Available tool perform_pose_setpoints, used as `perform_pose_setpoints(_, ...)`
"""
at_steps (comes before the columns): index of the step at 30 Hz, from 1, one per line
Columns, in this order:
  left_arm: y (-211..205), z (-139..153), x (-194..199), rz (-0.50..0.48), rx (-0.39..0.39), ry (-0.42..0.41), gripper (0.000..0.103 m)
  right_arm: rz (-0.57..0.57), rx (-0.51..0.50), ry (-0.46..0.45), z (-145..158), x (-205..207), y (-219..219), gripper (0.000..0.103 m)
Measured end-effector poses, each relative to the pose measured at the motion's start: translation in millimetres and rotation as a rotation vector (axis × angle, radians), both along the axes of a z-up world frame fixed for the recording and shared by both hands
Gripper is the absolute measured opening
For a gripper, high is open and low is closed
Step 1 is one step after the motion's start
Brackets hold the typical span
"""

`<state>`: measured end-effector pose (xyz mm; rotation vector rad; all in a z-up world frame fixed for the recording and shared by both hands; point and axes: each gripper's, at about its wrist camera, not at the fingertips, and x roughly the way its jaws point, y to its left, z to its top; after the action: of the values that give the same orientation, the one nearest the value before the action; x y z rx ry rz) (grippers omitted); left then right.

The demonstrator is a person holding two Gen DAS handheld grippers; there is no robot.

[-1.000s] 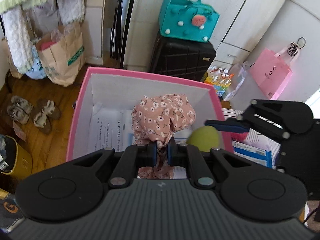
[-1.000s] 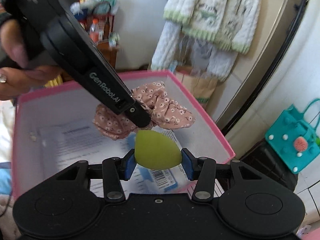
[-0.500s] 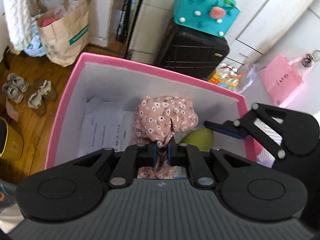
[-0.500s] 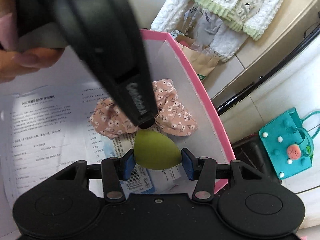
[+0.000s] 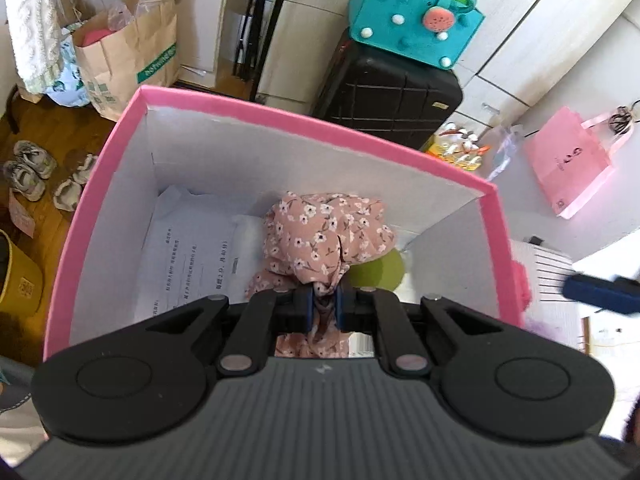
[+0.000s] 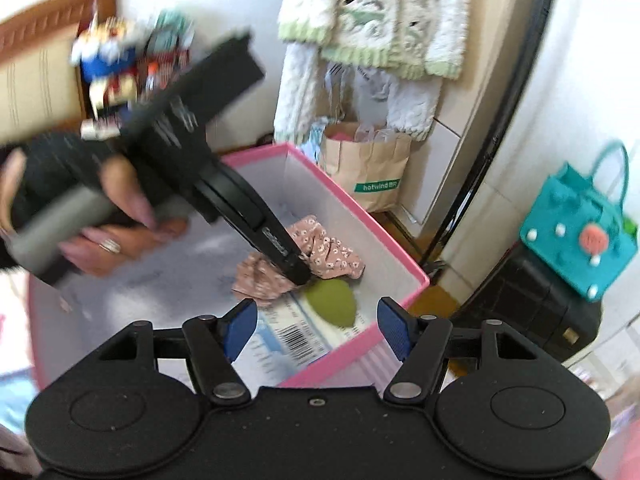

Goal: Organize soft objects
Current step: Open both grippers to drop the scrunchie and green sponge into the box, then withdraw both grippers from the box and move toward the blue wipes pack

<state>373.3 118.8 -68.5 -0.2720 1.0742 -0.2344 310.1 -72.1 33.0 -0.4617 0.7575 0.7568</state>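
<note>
A pink floral scrunchie (image 5: 326, 236) hangs low inside the pink box (image 5: 304, 118), and my left gripper (image 5: 322, 307) is shut on its lower folds. In the right wrist view the scrunchie (image 6: 320, 254) shows under the left gripper's finger (image 6: 298, 272). A green teardrop sponge (image 6: 332, 302) lies on the papers on the box floor, also seen as the sponge (image 5: 380, 270) beside the scrunchie. My right gripper (image 6: 316, 326) is above the box's near wall (image 6: 344, 356), its jaws opening with nothing between them.
Printed papers (image 5: 188, 252) line the box floor. A person's hand (image 6: 108, 216) holds the left gripper. Beyond the box stand a black suitcase (image 5: 388, 92) with a teal bag (image 5: 412, 20), a brown paper bag (image 5: 128, 52) and a pink bag (image 5: 568, 160).
The right gripper let go of the green sponge, which now lies in the box, and pulled back and up with wider jaws. The left gripper sank lower into the box with the scrunchie.
</note>
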Motion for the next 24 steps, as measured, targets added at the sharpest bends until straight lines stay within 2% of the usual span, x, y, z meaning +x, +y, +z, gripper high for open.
perform_pose_setpoints(3,0,-4,1,0.033,-0.003,0.007,0.014,-0.038,0.085,0.059,4,-7,-15,0.071)
perform_pose_setpoints(7,0,7,-7,0.033,0.000,-0.021,0.044,-0.065,0.118,0.097,-5,-13,-24,0.071)
perform_pose_setpoints(11,-4,29,-25,-0.004,0.078,-0.082,0.055,-0.083,0.150,0.116,-7,-19,-31,0.071)
perform_pose_setpoints(14,-4,44,-38,-0.041,0.101,-0.092,0.059,-0.092,0.190,0.135,-5,-22,-39,0.071)
perform_pose_setpoints(20,-2,65,-70,-0.088,0.144,-0.114,0.059,-0.107,0.257,0.146,6,-35,-55,0.071)
perform_pose_setpoints(24,-4,81,-92,-0.110,0.171,-0.136,0.060,-0.108,0.270,0.134,14,-49,-60,0.071)
